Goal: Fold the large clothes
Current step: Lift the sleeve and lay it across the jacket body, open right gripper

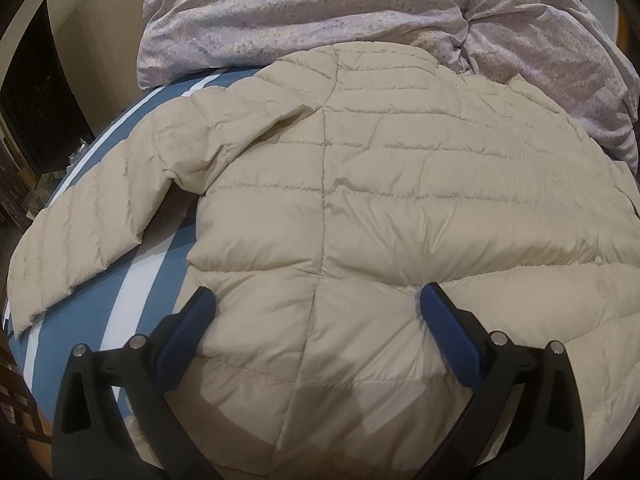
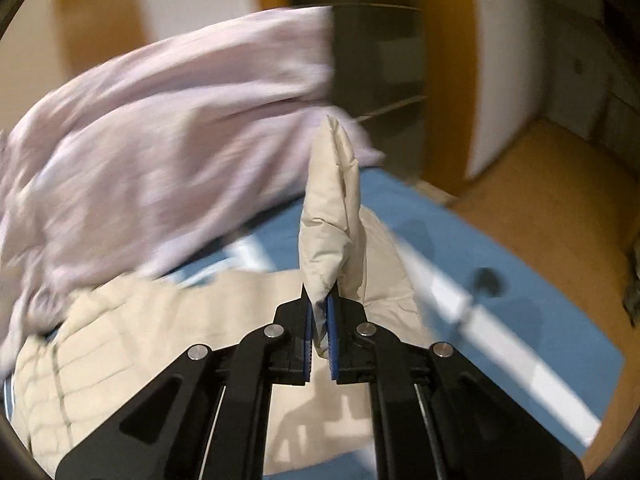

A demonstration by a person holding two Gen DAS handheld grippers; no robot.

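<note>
A beige quilted puffer jacket lies back up on the bed, one sleeve stretched out to the left. My left gripper hangs open just above the jacket's lower hem, its blue pads wide apart and gripping nothing. In the right wrist view my right gripper is shut on the jacket's other sleeve, whose end stands up out of the pads, lifted off the bed. The rest of the jacket spreads below to the left. That view is blurred by motion.
The bed has a blue sheet with white stripes. A crumpled pale lilac duvet is piled at the far side against the jacket's collar. Beyond lie a wooden floor, white cupboards and a dark doorway.
</note>
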